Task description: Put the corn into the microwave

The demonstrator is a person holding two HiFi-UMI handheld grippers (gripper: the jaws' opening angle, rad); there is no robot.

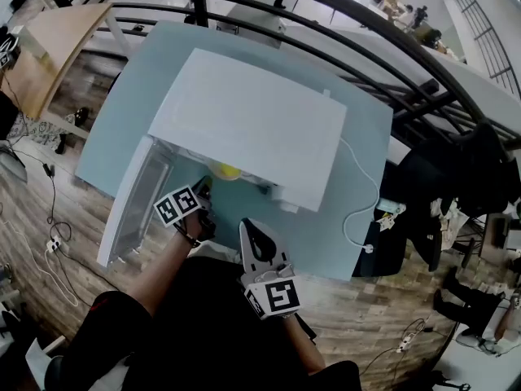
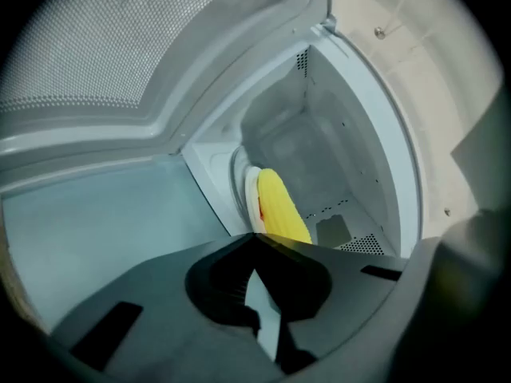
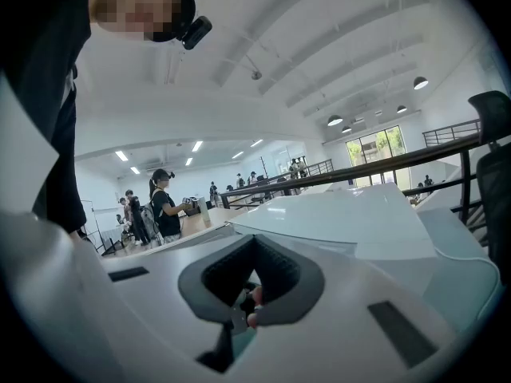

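Observation:
The yellow corn (image 1: 225,170) lies inside the open white microwave (image 1: 252,120), just behind its front edge. Through the left gripper view the corn (image 2: 279,206) rests against a white round rim on the cavity floor. My left gripper (image 1: 203,187) sits at the microwave mouth, and its jaws (image 2: 257,236) are shut and empty, with the corn just beyond the tips. The microwave door (image 1: 134,210) hangs open to the left, its mesh window (image 2: 120,46) above my left gripper. My right gripper (image 1: 247,223) is held back over the table, shut with nothing in it (image 3: 255,236).
The microwave stands on a pale blue-green table (image 1: 326,243). A white power cable (image 1: 362,210) runs down the table's right side. Black railings (image 1: 366,23) curve behind the table, and dark bags (image 1: 456,177) lie to the right. People (image 3: 164,210) stand far off.

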